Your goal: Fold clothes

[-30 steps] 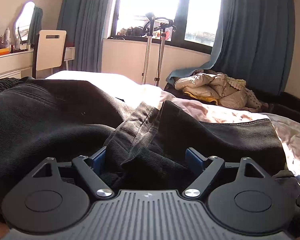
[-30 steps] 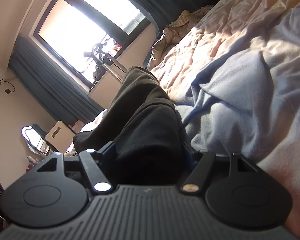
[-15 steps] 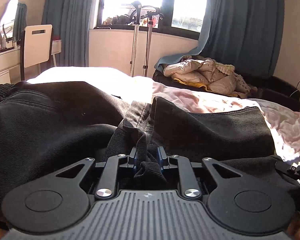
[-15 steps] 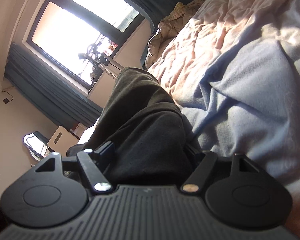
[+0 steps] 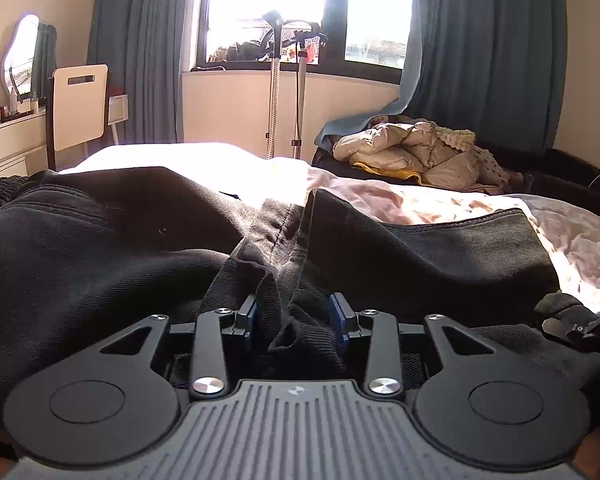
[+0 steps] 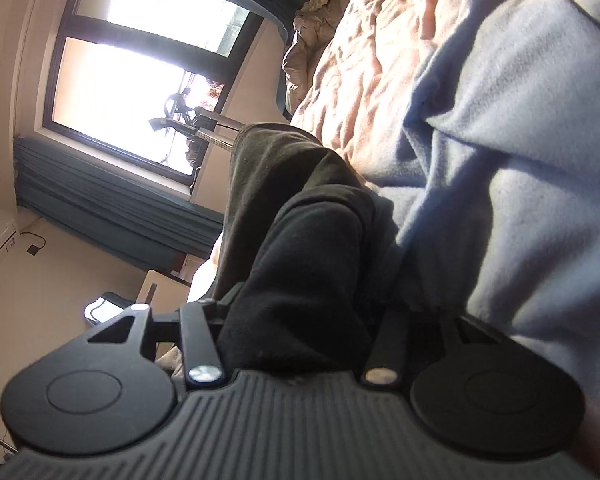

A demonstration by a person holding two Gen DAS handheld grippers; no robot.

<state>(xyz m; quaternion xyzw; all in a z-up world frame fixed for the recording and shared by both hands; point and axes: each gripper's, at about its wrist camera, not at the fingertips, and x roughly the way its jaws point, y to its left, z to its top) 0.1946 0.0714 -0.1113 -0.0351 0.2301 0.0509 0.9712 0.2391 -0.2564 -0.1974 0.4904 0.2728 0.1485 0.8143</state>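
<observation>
Black trousers [image 5: 100,260] lie crumpled across the bed with the pink sheet [image 5: 420,204]. My left gripper [image 5: 294,316] sits low over them. Its jaws are opening, and a bunched fold at the seam stands loosely between the blue pads [image 5: 247,316]. In the right wrist view, which is rolled to one side, a thick roll of the same black trousers [image 6: 300,240] fills my right gripper [image 6: 308,312]. Its jaws are closing and squeeze the cloth. The right finger is lost in shadow.
A light blue cloth [image 6: 520,160] lies on the bed beside the trousers. A beige puffy jacket [image 5: 412,152] is heaped at the far right. A white chair [image 5: 80,108] and a desk [image 5: 4,136] stand at the left. A metal stand [image 5: 276,80] rises before the window.
The left jaws closed on the seam fold half a second ago and have since parted. The right gripper has rolled, and its jaws have drawn in on the black cloth.
</observation>
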